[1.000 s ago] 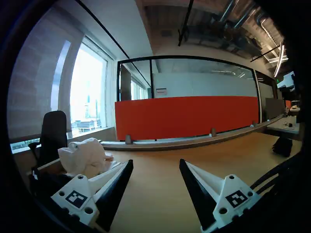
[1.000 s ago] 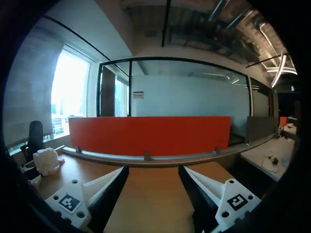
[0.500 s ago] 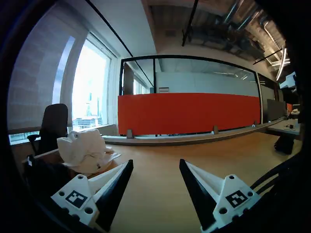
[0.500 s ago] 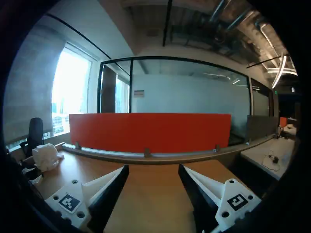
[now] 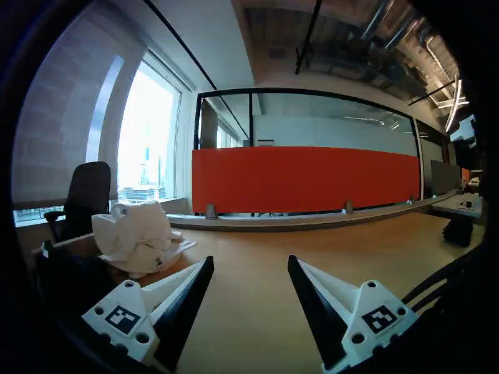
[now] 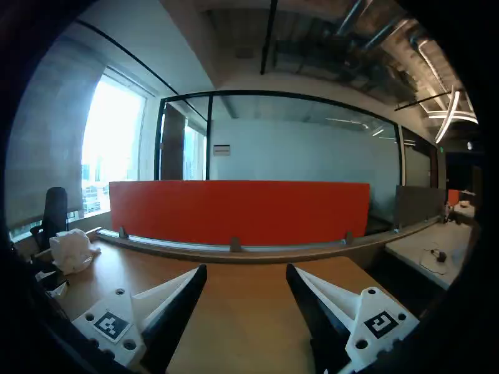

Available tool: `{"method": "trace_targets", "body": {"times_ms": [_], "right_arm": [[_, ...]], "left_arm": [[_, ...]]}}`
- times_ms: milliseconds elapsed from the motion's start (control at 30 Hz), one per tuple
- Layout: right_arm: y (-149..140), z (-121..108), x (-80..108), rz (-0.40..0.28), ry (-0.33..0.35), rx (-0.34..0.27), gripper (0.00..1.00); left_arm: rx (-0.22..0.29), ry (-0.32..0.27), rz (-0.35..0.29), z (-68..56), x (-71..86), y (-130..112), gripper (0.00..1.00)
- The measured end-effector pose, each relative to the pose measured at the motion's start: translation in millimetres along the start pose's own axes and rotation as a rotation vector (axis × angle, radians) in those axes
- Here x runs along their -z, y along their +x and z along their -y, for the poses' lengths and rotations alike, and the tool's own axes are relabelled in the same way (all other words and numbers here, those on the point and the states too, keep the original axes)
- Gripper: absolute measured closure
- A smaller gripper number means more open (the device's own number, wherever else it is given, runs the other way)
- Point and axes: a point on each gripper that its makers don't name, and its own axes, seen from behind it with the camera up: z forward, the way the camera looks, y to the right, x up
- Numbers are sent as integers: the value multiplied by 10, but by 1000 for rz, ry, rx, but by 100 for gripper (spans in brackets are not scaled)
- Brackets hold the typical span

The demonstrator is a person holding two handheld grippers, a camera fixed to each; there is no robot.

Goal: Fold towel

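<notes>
A crumpled white towel lies in a heap at the left end of the wooden table, ahead and to the left of my left gripper, which is open and holds nothing. In the right gripper view the same towel sits small at the far left. My right gripper stands open over bare table, well apart from the towel.
An orange divider panel runs along the table's far edge. A black office chair stands by the window behind the towel. A dark object sits at the right. A second desk with cables lies to the right.
Both views have tilted slightly, and the towel sits a little nearer and lower in the left gripper view. Both grippers stay open.
</notes>
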Motion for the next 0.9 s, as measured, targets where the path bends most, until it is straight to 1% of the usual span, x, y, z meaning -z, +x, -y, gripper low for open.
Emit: {"method": "trace_targets", "body": {"times_ms": [200, 633, 700, 767, 900], "right_arm": [[-6, 18, 3, 3, -3, 4, 2], [-23, -45, 33, -5, -9, -3, 2], [-21, -53, 37, -11, -6, -4, 2], [-29, -79, 39, -14, -6, -3, 2], [-34, -144, 50, -24, -6, 3, 2]], "left_arm": [[4, 2, 5, 18, -9, -10, 13], [3, -2, 7, -8, -10, -34, 13], [3, -2, 7, -8, -9, -36, 12], [3, -2, 7, -8, -6, -36, 3], [3, -2, 8, -13, -1, -37, 3]]}}
